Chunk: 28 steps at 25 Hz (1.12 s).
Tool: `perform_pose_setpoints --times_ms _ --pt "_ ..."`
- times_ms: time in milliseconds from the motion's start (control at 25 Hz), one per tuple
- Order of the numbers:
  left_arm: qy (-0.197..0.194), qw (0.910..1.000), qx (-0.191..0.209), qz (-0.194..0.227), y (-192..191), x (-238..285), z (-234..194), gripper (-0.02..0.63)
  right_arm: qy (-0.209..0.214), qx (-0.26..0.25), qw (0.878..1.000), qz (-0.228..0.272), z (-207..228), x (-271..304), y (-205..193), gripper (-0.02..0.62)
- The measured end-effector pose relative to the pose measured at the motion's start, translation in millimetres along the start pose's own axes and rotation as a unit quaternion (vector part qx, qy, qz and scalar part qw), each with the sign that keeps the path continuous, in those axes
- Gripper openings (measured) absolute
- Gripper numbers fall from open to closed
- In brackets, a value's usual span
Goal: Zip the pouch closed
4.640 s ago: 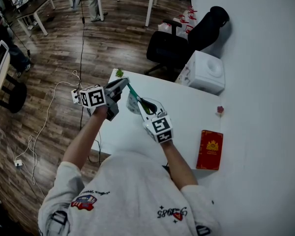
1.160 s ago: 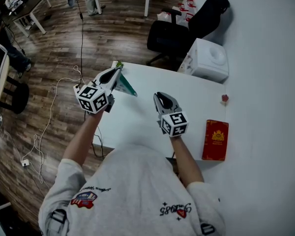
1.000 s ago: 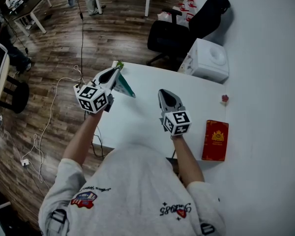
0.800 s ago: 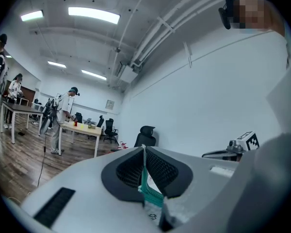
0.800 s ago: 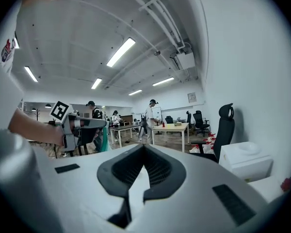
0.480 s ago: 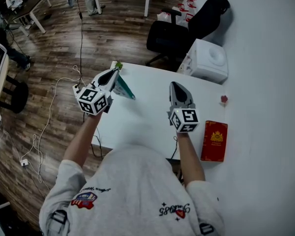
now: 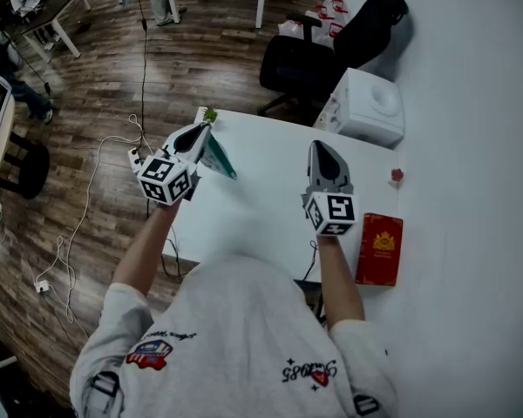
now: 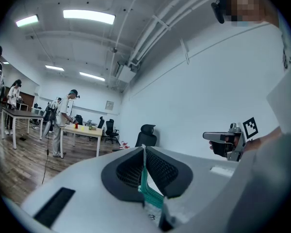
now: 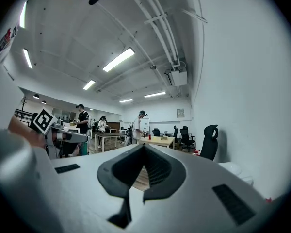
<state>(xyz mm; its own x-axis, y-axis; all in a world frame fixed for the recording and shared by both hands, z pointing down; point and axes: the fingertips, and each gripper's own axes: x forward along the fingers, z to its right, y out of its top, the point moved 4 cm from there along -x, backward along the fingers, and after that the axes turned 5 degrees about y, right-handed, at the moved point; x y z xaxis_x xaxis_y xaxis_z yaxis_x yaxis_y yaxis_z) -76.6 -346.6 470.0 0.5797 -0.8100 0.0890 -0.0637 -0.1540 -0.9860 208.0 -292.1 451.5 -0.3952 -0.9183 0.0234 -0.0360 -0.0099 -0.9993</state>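
Left tool (image 7: 206, 130) pinched pouch (image 7: 220, 159) end; right tool (image 7: 321, 146) closed, empty, well right of pouch; pouch slanted rightward.

Left gripper (image 7: 206, 131) and right gripper (image 7: 322, 146) level, fingers (image 9: 120, 169) apparently together

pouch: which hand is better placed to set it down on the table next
Left, probably: the left tongs are shut on the pouch, while the right tongs are shut, empty and well apart from it.
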Motion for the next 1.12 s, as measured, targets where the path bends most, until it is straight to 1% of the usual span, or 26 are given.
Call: perform_pose_setpoints --times_ms 440,1120 --pt "-0.004 0.9999 0.010 0.006 0.7 -1.7 8.2 0.015 -0.001 -0.006 1.000 -0.003 -4.3 -1.2 -6.4 -0.002" --pt "-0.007 0.9999 0.008 0.004 -1.2 -1.8 10.1 0.015 0.005 -0.010 1.000 -0.013 -7.1 -0.5 -8.3 -0.009"
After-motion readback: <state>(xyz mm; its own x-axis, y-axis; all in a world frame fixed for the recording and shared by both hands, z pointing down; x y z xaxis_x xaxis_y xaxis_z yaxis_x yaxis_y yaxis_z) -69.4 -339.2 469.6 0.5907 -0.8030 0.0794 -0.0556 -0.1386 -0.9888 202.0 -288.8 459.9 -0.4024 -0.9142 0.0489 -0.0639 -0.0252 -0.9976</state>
